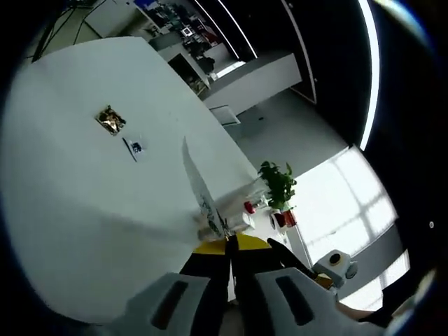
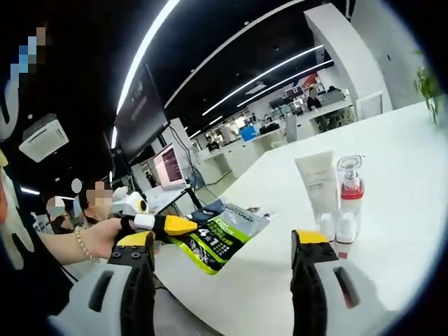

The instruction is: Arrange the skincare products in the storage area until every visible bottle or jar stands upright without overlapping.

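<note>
My left gripper [image 1: 229, 243] is shut on a flat pouch [image 1: 201, 187], which I see edge-on rising from its yellow tips. In the right gripper view the same left gripper [image 2: 171, 225] comes in from the left in a person's hand [image 2: 94, 238], pinching the green and black pouch [image 2: 220, 236] above the near edge of the white table [image 2: 392, 154]. A white tube [image 2: 316, 183] and a clear bottle with a red pump [image 2: 348, 192] stand upright side by side on the table. My right gripper [image 2: 222, 239] is open wide with nothing between its fingers, short of the tube and bottle.
On the white table [image 1: 84, 210] lie a small gold packet [image 1: 110, 120] and a small blue item [image 1: 133, 147]. A potted plant [image 1: 278, 183] stands beyond the table's edge. Desks, monitors [image 2: 168, 166] and seated people fill the office behind.
</note>
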A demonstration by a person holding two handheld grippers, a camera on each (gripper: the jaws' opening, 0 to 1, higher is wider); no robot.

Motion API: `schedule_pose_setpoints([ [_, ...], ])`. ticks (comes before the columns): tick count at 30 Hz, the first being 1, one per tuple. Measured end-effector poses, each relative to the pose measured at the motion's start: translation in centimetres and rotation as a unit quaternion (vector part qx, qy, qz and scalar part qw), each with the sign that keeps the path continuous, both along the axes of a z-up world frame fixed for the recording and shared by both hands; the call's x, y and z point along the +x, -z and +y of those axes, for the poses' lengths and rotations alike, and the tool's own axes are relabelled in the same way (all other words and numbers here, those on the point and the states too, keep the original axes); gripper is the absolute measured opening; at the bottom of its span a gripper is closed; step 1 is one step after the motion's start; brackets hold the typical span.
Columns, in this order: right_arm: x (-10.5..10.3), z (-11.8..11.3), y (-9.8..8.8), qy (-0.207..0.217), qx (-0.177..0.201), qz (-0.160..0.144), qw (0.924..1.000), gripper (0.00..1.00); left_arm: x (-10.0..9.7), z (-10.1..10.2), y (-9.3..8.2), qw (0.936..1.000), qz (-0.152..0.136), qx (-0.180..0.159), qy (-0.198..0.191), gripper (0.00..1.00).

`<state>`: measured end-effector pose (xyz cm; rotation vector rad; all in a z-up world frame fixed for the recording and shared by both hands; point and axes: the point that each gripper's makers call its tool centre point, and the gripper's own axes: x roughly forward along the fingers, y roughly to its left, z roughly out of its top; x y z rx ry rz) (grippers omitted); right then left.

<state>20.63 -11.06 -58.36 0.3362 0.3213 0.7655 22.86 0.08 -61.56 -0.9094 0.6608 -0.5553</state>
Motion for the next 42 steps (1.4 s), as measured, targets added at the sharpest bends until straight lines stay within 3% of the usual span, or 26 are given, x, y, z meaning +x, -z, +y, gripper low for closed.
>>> schedule_pose_setpoints([
  [14, -0.1, -4.1, 1.4, 0.063, -0.030, 0.014, 0.9975, 1.00, 1.2, -1.2, 4.4, 0.9989, 0.029, 0.031, 0.019, 0.00],
  [28, -0.3, -6.1, 2.2, 0.095, -0.045, 0.026, 0.9941, 1.00, 2.6, -0.7, 8.5, 0.9964, 0.051, 0.065, 0.021, 0.00],
  [35, -0.2, -6.3, 2.2, 0.100, -0.046, 0.028, 0.9935, 1.00, 2.3, -0.9, 10.6, 0.9906, 0.063, 0.116, 0.034, 0.00],
  [39, -0.2, -6.4, 2.3, 0.102, -0.045, 0.029, 0.9933, 1.00, 2.6, -0.5, 11.7, 0.9799, 0.045, 0.187, 0.053, 0.00],
  [40, -0.2, -6.4, 2.3, 0.102, -0.045, 0.029, 0.9933, 1.00, 2.7, -0.6, 11.7, 0.9787, 0.044, 0.192, 0.059, 0.00],
  [42, -0.2, -6.5, 2.4, 0.103, -0.045, 0.030, 0.9932, 1.00, 2.9, -0.3, 12.3, 0.9704, 0.032, 0.229, 0.071, 0.01],
])
